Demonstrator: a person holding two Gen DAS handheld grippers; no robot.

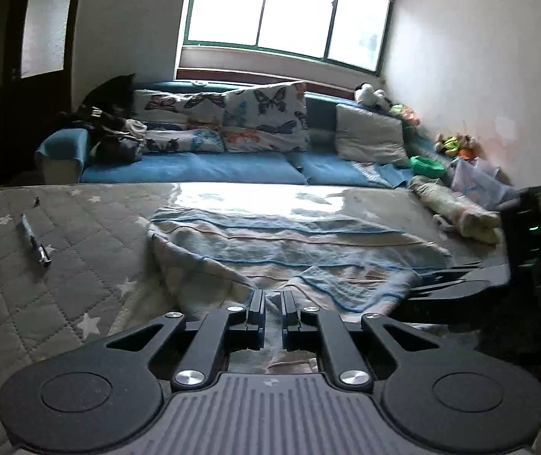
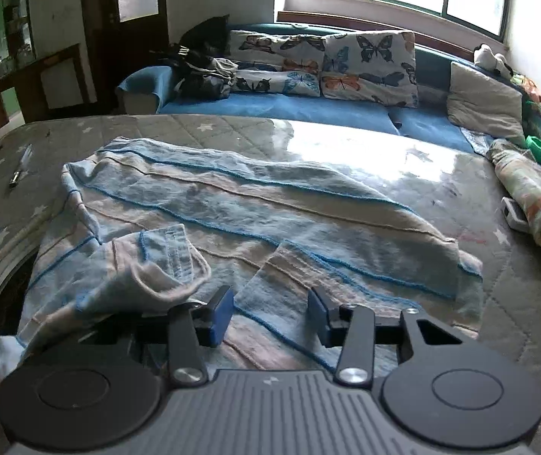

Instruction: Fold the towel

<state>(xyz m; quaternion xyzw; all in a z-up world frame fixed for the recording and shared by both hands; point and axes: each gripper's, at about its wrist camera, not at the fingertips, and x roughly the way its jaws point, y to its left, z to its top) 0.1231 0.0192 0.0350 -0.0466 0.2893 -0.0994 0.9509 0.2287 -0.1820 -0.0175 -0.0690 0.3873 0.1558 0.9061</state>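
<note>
A striped towel (image 1: 289, 242) in light blue and beige lies rumpled on the grey star-quilted table cover (image 1: 62, 265). My left gripper (image 1: 273, 303) sits at the towel's near edge, its fingers almost together with a ridge of towel pinched between them. In the right wrist view the towel (image 2: 270, 197) spreads across the middle, and a near-left corner (image 2: 164, 261) is bunched and raised. My right gripper (image 2: 272, 314) hangs open just above the towel's near edge, with nothing between its blue pads (image 2: 221, 314). From the left wrist view, the right gripper (image 1: 422, 284) reaches in from the right.
A pen (image 1: 37, 240) lies on the cover at the left. A rolled patterned cloth (image 2: 536, 197) and a small white object (image 2: 513, 212) sit at the right side. Behind the table stands a blue sofa (image 2: 289, 108) with butterfly pillows. The table's rounded edge (image 2: 1, 273) curves at near left.
</note>
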